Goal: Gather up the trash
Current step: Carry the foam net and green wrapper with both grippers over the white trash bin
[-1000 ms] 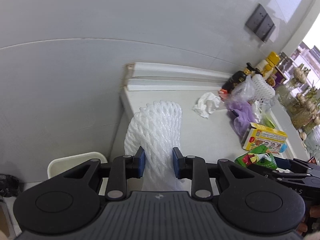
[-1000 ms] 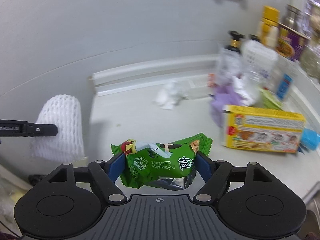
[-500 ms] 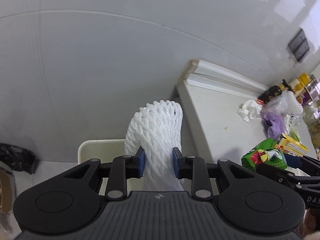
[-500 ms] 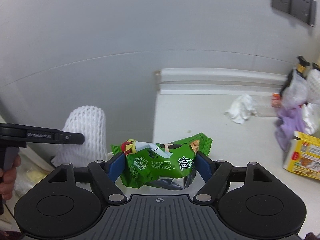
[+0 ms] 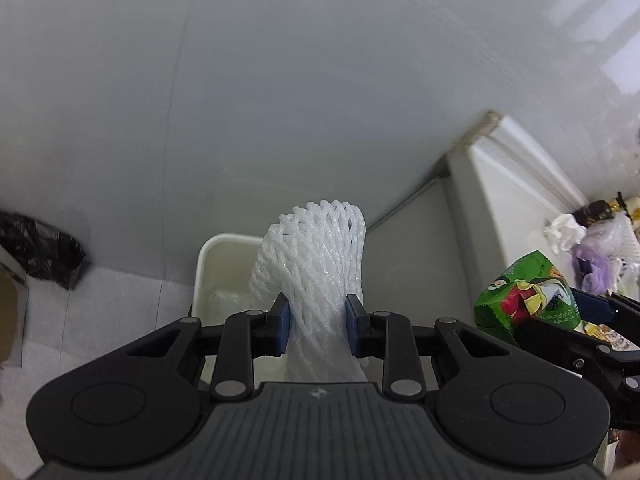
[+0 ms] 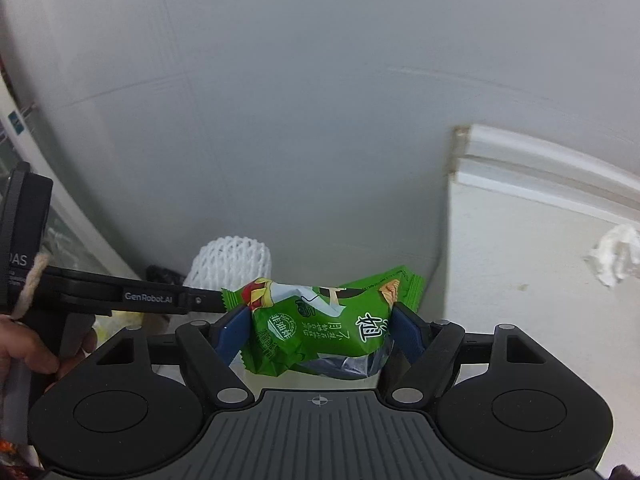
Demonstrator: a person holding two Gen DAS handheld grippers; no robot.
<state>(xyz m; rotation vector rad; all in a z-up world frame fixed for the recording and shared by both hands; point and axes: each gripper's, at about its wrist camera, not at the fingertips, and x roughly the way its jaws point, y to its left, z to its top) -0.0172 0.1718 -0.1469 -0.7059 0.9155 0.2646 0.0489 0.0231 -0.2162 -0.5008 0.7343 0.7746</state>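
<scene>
My left gripper [image 5: 316,322] is shut on a white foam fruit net [image 5: 316,256], which stands up between its blue pads over a white bin [image 5: 224,264] on the floor. In the right wrist view that same foam net [image 6: 232,264] and the left gripper's side [image 6: 132,298] show at the left. My right gripper [image 6: 320,328] is shut on a crumpled green snack packet [image 6: 320,320], held off the counter's left end. The packet [image 5: 524,300] also appears at the right of the left wrist view.
A white counter [image 6: 540,280] with a crumpled tissue [image 6: 612,256] lies to the right, with more litter and bottles [image 5: 600,232] at its far end. A black bag [image 5: 40,244] lies on the tiled floor by the grey wall. A hand [image 6: 24,352] grips the left handle.
Both grippers have swung left off the counter and come lower, each keeping its load. The white bin has come to sit under the foam net, and the counter has slid to the right edge.
</scene>
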